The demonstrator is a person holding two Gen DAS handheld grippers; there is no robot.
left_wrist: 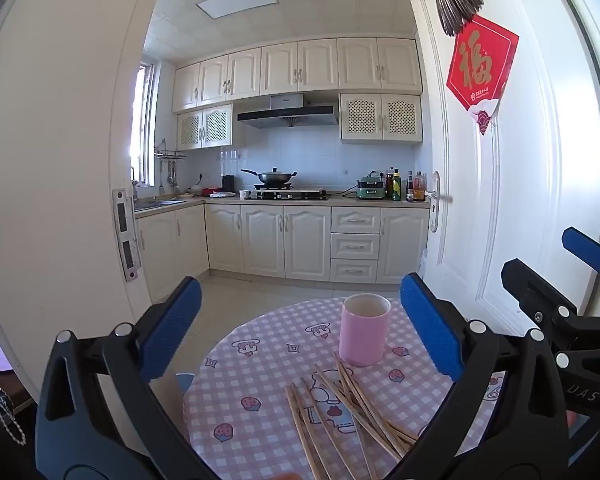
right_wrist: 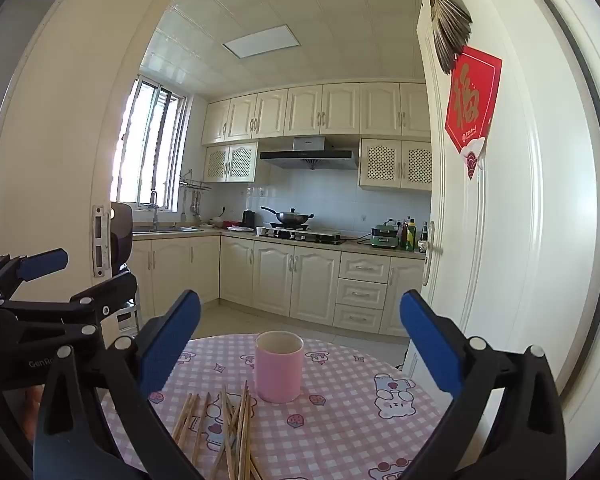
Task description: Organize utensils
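Chopsticks [left_wrist: 340, 412] lie nearest, a loose crossed heap of wooden sticks on the near part of the tabletop [left_wrist: 260, 360], reaching toward its near edge and out of view below. Just beyond the heap, toward the middle of the round tabletop, stands a pink cup [left_wrist: 364, 330], upright and open at the top; the tips of a few sticks come close to its base, but I cannot tell whether any touch it. What shows of the inside of the cup looks empty, so as I judge it the sorting has not begun: every stick in view is on the pink checked cloth, none is in the cup, and the whole job of gathering them and standing them in it is left. The left gripper [left_wrist: 300, 330] hangs above the near edge with its blue pads spread wide and nothing between them, the heap and the cup both showing in the gap. The right gripper [right_wrist: 300, 334] is likewise released and holds nothing, at about the same height just beside the left one, with the cup in its gap. Past the far edge of the tabletop are the tiled floor, cream kitchen cabinets [left_wrist: 284, 240] and a white door [left_wrist: 520, 200] standing open at the right.
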